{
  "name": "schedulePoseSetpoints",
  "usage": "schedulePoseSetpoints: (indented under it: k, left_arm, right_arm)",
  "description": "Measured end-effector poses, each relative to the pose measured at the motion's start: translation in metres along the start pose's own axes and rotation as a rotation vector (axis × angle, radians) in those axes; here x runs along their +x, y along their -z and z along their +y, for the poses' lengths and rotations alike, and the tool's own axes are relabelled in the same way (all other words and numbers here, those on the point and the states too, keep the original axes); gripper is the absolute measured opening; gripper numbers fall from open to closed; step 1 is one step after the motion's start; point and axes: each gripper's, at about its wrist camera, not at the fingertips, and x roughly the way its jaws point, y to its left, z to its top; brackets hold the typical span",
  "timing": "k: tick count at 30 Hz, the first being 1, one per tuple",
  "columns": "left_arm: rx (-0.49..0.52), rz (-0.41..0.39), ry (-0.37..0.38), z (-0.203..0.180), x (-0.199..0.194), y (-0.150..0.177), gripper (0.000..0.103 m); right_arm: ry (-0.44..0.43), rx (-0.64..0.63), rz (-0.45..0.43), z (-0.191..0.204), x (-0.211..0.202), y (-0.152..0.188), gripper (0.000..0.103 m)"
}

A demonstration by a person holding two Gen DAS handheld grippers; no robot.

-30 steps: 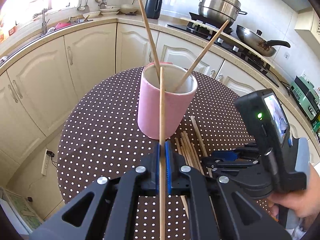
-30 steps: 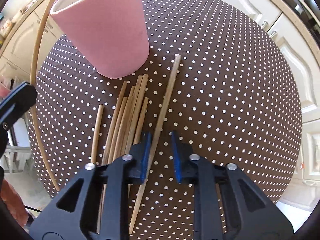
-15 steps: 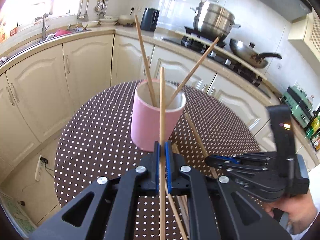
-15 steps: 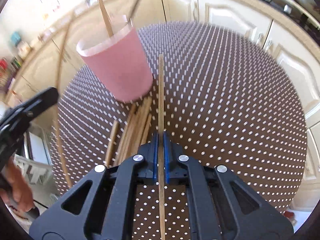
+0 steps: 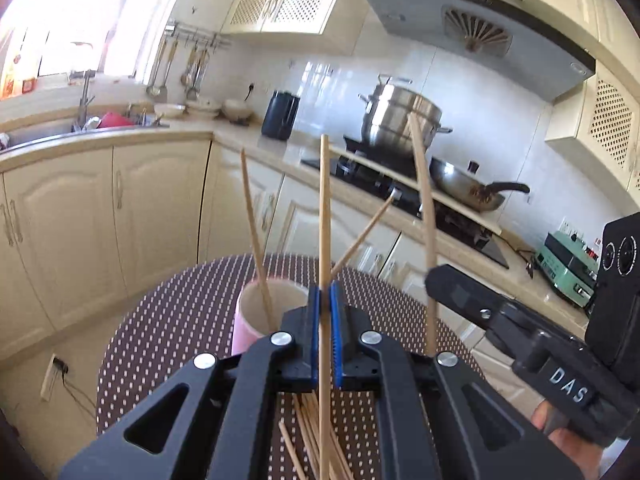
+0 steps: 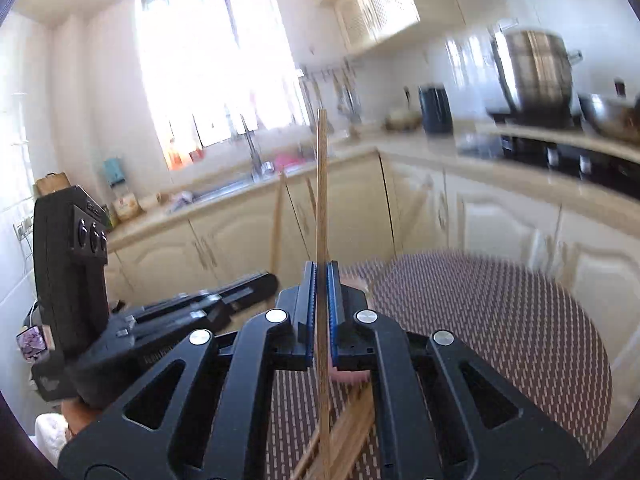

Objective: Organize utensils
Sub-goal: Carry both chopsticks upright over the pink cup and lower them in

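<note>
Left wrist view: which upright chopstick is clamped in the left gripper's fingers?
The middle chopstick, which runs down between the blue fingers. Its neighbours either stand in the pink cup or are held by the right gripper.

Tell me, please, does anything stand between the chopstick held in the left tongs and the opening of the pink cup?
Nothing visible does. The left tongs clamp one chopstick just short of the pink cup; two sticks already lean inside it but leave most of the opening free.

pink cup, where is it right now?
In the left wrist view the pink cup stands on the dotted table, just left of the left gripper, with two chopsticks leaning in it and loose ones lying nearer the camera.
</note>
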Motion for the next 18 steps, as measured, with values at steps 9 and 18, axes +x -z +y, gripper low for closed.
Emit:
schedulePoseSetpoints:
  k: [9,18]
  left_arm:
    - [0.002,-0.200,-0.018,0.004,0.015,-0.039,0.006]
    - [-0.002,-0.394,-0.092,0.011,0.027,-0.051,0.006]
  right_arm:
    - [-0.029,0.019,-0.187,0.000,0.040,-0.044,0.006]
    - [0.001,0.027,-0.365,-0.013,0.059,-0.051,0.006]
